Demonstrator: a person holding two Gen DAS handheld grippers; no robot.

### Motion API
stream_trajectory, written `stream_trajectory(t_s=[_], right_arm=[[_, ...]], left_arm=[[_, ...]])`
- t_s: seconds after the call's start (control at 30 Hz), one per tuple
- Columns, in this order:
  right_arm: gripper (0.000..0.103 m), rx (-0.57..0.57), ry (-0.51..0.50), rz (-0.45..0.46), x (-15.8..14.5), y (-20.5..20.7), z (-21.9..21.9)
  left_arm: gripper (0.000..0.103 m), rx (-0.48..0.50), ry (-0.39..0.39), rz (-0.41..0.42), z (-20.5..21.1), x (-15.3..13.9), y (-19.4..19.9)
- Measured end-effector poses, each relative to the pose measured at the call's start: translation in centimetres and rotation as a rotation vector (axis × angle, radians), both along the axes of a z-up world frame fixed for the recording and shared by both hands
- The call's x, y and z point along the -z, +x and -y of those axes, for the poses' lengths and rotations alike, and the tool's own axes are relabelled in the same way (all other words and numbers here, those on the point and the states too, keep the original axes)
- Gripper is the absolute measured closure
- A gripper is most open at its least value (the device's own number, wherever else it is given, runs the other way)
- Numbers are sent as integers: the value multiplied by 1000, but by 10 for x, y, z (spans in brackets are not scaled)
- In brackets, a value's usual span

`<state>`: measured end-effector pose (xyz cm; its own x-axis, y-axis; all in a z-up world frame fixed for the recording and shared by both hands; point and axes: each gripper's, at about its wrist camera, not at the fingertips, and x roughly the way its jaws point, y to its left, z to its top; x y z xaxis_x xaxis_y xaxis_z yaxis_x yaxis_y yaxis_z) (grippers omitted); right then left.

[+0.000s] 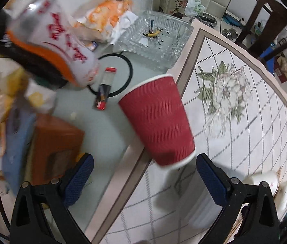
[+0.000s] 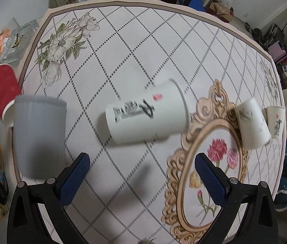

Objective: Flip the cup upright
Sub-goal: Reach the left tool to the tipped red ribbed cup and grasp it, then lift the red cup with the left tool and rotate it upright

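Jaws spread wide and empty, the left hand-held gripper (image 1: 144,180) lines up on the red ripple-wall paper cup (image 1: 157,120), while the right hand-held gripper (image 2: 142,178), equally agape, faces the toppled white cup (image 2: 146,112)

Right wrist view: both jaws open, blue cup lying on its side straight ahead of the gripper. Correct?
Not quite. In the right wrist view the cup lying on its side ahead of the right gripper is white with black writing, not blue. The jaws are open, as you said.
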<state>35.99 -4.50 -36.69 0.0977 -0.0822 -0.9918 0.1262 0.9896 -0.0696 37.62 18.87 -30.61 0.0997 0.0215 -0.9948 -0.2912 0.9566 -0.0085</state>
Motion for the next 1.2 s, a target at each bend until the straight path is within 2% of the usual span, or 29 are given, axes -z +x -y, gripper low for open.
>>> stream_trajectory(t_s=[0.2,0.3,0.37,0.43,0.73,0.8,1.1,1.2], right_arm=[[0,-1,-9,0,5,20,-7],[0,11,-11,2,5,25,-5],[0,17,-14,0,5,26,-3],[0,22,-19,-1,5,28,-1],[0,45,-40,18,-8,25,11],[0,52,-41,23,-13,22,15],[0,82,-31,63,-41,3,37],[0,81,-33,73,-50,-10,49]], left_arm=[[2,-40,-96,-23,-6,29,22],[10,-49,-127,-26,-8,38,27],[23,-58,-143,-24,-11,44,29],[24,-57,-157,-7,-13,46,30],[30,46,-10,56,-2,24,32],[30,72,29,79,1,10,29],[30,126,103,177,13,-50,1],[30,155,129,201,30,-71,-12]])
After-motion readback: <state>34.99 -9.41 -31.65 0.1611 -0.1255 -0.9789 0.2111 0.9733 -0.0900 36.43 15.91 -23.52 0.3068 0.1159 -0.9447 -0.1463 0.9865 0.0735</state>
